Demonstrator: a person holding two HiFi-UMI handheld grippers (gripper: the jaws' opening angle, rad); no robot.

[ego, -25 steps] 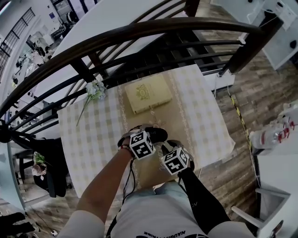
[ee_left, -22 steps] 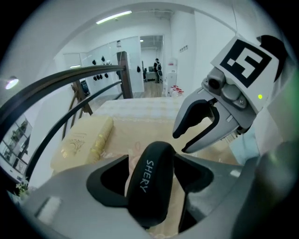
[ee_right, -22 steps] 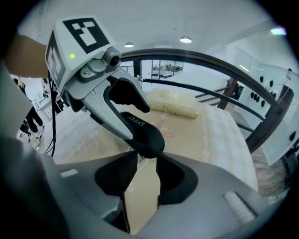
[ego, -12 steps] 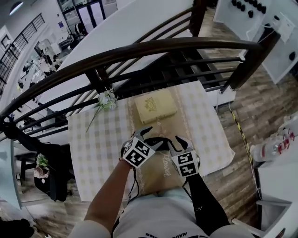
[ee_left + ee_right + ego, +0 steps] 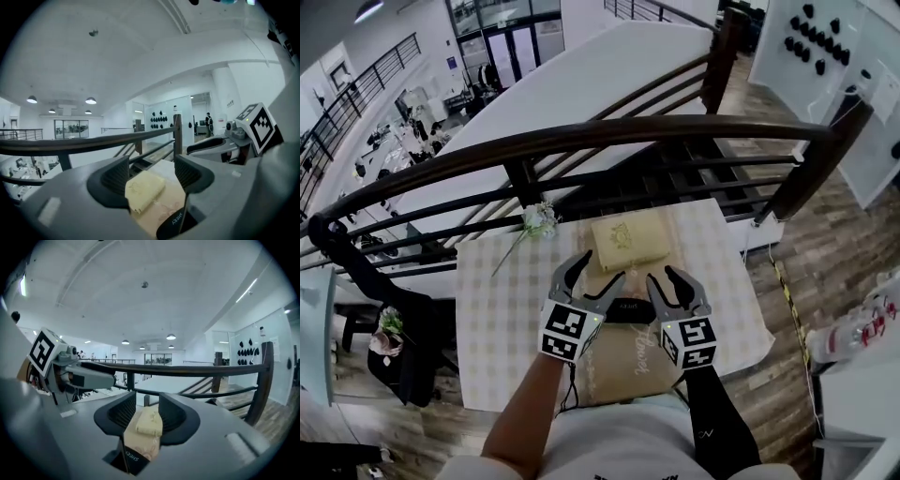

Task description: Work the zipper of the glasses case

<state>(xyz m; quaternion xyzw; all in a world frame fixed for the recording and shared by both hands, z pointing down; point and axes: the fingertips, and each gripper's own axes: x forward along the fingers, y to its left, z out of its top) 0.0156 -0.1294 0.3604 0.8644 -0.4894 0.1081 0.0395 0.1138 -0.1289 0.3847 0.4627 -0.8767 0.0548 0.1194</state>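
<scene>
Glasses case: dark, smooth oval, flat on checked tablecloth.
Left gripper: spread, empty, above case.
Right gripper: jaws just been opening, empty, above case.

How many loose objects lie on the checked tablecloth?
3: flower sprig at the far left, yellow box far middle, black glasses case nearest. The arms may hide more.

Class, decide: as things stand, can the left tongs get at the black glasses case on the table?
Probably yes. The left tongs hang open close above the case, which lies uncovered on the table. Nothing stands between them.
</scene>
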